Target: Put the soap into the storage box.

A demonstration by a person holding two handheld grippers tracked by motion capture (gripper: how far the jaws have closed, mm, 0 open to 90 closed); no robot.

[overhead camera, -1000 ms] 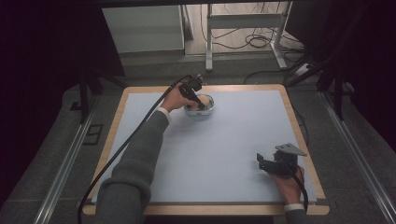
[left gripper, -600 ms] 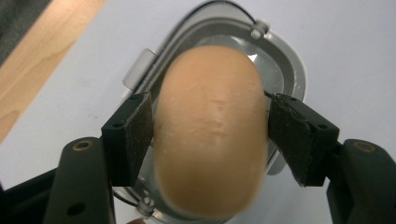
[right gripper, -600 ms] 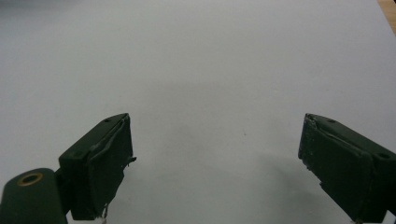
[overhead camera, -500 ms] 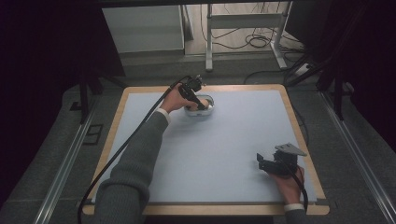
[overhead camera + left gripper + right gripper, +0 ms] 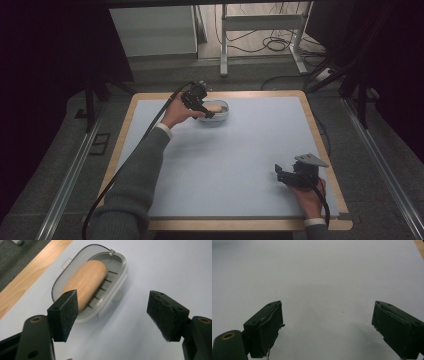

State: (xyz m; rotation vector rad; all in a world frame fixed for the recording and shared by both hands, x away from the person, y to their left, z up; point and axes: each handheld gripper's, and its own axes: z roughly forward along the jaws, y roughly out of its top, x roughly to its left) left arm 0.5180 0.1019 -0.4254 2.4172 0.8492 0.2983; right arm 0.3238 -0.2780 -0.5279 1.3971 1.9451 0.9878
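Near the table's front edge the right gripper [image 5: 286, 176] rests as before, jaws wide apart over bare blue mat [image 5: 240, 150]. At the far side, the left gripper [image 5: 112, 315], jaws spread and empty, has pulled slightly back from the grey dish [image 5: 115, 272]; the tan roll [image 5: 86, 281] lies inside it, probably just released

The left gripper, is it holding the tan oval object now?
No. The left gripper is open, and the tan oval object lies in the grey dish beyond its jaws.
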